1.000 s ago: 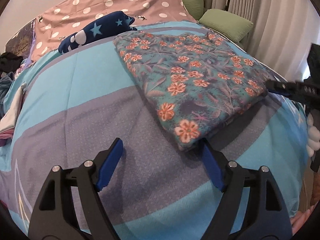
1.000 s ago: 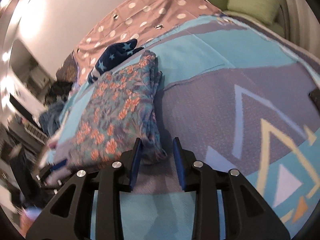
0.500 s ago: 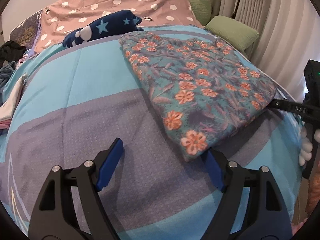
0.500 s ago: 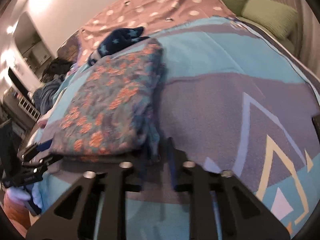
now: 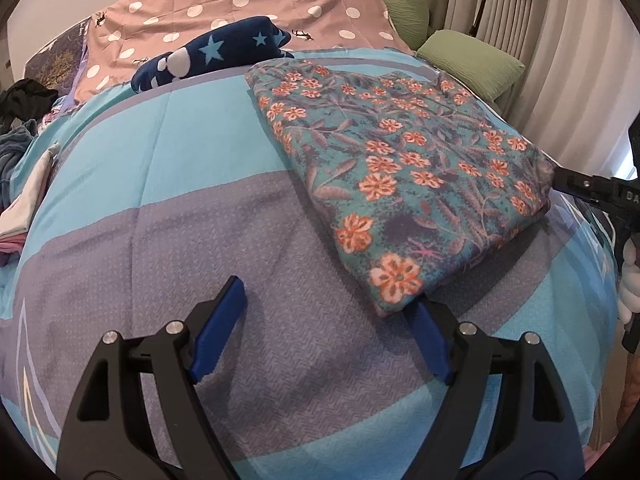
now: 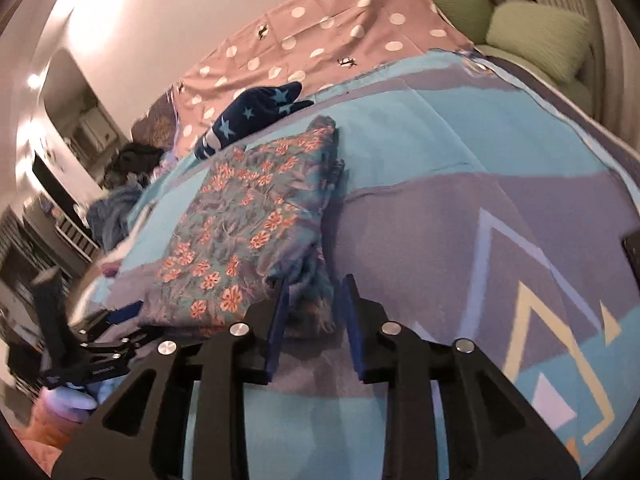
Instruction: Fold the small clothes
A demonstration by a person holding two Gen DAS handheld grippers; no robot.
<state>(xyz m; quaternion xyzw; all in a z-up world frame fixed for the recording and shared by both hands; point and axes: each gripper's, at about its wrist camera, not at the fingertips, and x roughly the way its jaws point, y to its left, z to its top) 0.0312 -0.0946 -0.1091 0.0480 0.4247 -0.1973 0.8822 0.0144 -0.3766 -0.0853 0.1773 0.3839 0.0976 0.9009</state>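
Since the earlier frame, the right tool (image 6: 314, 312) has gone from clamped shut on the corner of the folded floral garment (image 5: 400, 168) to parting again; its jaws are opening, with the frayed corner of the cloth lying between the blue pads, which do not appear to press on it. Left tool (image 5: 328, 320) has kept its place, jaws spread wide over the grey-purple band of the bed cover (image 5: 200, 208); its right-hand pad lies just beside the near corner of the garment, the left-hand pad well clear of it on bare cover.

Floral garment: a flat, roughly rectangular fold of teal cloth with orange flowers, lying on the bed toward its right edge as seen in the left wrist view, its far end reaching toward the head of the bed. Just beyond that far end lies a rolled navy cloth with pale stars (image 5: 216, 52), resting against a pink polka-dot sheet (image 5: 240, 4). Green pillows (image 5: 472, 60) sit at the far right corner, beside pale curtains (image 5: 540, 40). A heap of dark and blue clothes (image 6: 120, 184) lies off the bed's left edge.
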